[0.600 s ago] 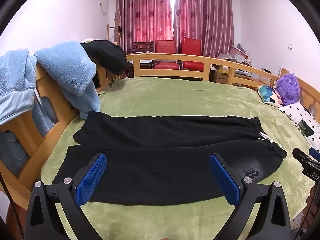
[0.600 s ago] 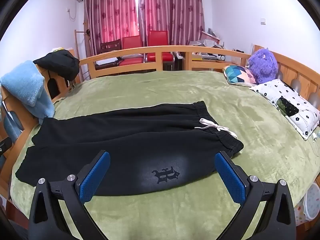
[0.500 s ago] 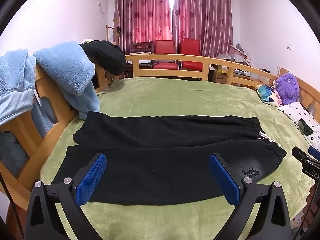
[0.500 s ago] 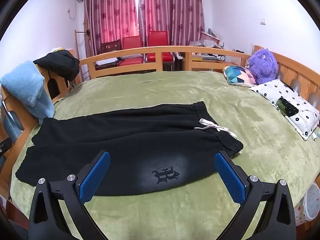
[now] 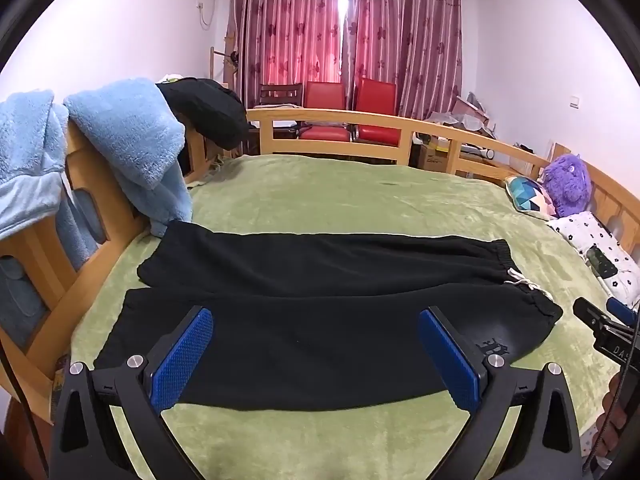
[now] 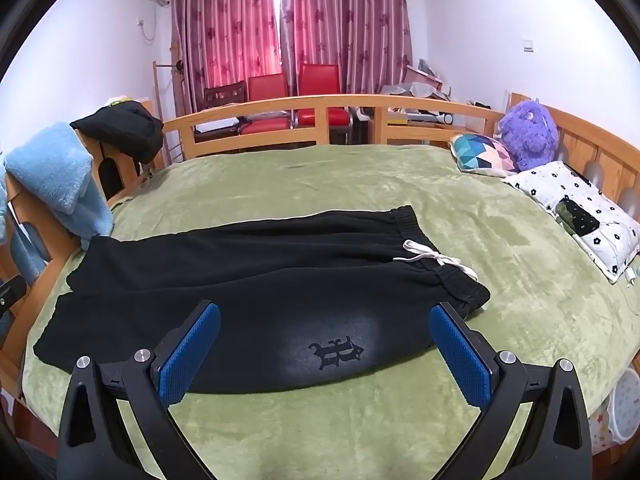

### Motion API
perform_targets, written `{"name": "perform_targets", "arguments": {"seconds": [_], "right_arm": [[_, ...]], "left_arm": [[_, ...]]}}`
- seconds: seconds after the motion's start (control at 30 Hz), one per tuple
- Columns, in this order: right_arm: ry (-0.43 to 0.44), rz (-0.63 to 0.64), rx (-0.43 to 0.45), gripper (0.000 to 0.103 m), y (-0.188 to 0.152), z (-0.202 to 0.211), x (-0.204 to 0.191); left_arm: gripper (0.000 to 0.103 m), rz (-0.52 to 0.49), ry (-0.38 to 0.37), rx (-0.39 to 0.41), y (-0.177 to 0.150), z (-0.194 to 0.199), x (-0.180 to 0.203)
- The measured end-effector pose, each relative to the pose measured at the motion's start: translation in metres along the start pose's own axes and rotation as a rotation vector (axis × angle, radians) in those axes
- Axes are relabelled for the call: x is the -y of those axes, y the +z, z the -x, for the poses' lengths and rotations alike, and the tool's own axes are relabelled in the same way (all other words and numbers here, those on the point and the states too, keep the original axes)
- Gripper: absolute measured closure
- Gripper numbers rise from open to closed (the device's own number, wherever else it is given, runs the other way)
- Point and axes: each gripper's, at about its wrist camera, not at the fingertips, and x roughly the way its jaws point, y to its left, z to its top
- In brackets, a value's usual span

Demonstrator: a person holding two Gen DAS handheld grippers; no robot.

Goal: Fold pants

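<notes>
Lying flat across the middle of the frame on the green bed cover [image 5: 320,192]: black pants [image 5: 320,320], both legs side by side, cuffs at centre left, waistband at centre right. Judged soft, thick, limp; light enough to lift but sure to sag and drag on the fleecy cover. Best taken at the left by the near cuff [image 5: 120,328], pinching both layers at the hem. Further right, best taken at the elastic waistband [image 6: 460,292], a firmer edge, clear of the loose white drawstring [image 6: 432,258] that could snag. Left tongs [image 5: 316,352] wide open, holding nothing, above the near leg. Right tongs [image 6: 324,348] likewise wide open and empty, above the printed emblem [image 6: 336,352].
</notes>
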Motion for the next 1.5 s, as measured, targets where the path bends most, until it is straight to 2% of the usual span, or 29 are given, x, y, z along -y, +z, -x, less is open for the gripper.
{"name": "perform_targets", "arguments": {"seconds": [1.5], "right_arm": [[0.013, 0.007, 0.004, 0.0, 0.0037, 0.0035, -0.0045]], "left_arm": [[0.0, 0.025, -0.03, -0.003, -0.0047, 0.0041, -0.0035]]}}
